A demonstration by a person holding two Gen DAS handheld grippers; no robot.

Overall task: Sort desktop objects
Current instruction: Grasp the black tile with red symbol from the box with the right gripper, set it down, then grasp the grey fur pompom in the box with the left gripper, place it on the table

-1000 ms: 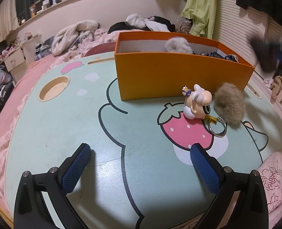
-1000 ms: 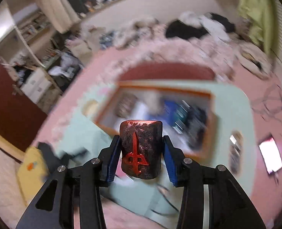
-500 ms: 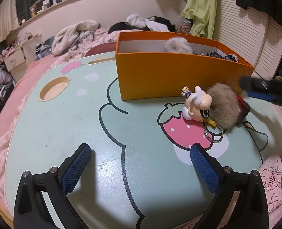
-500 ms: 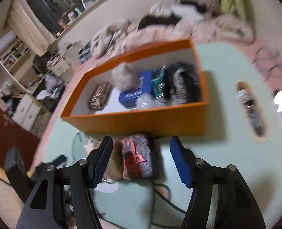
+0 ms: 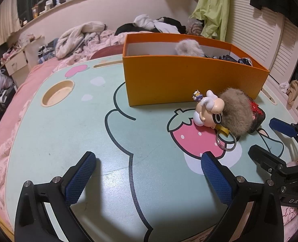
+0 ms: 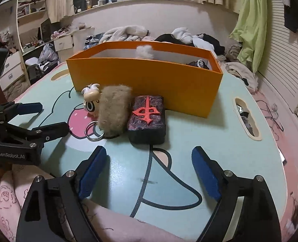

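Observation:
A dark block with a red symbol lies flat on the mint table, just in front of the orange box. To its left sit a furry brown keychain and a small cartoon figure with a metal ring. My right gripper hangs near the table's front edge, short of the block; its jaws are opening with nothing between them. My left gripper stands open over the bare table, with the figure, the fur and the block beyond it to the right.
The orange box holds a grey fluffy ball and several dark items. The table has a round cup recess and a slot at the right. Bedding and clothes surround it. The right gripper's fingers show at the left view's right edge.
My right gripper came down with the dark block, set it on the table beside the fur keychain, let go, opened wide and drew back. The left gripper stayed still.

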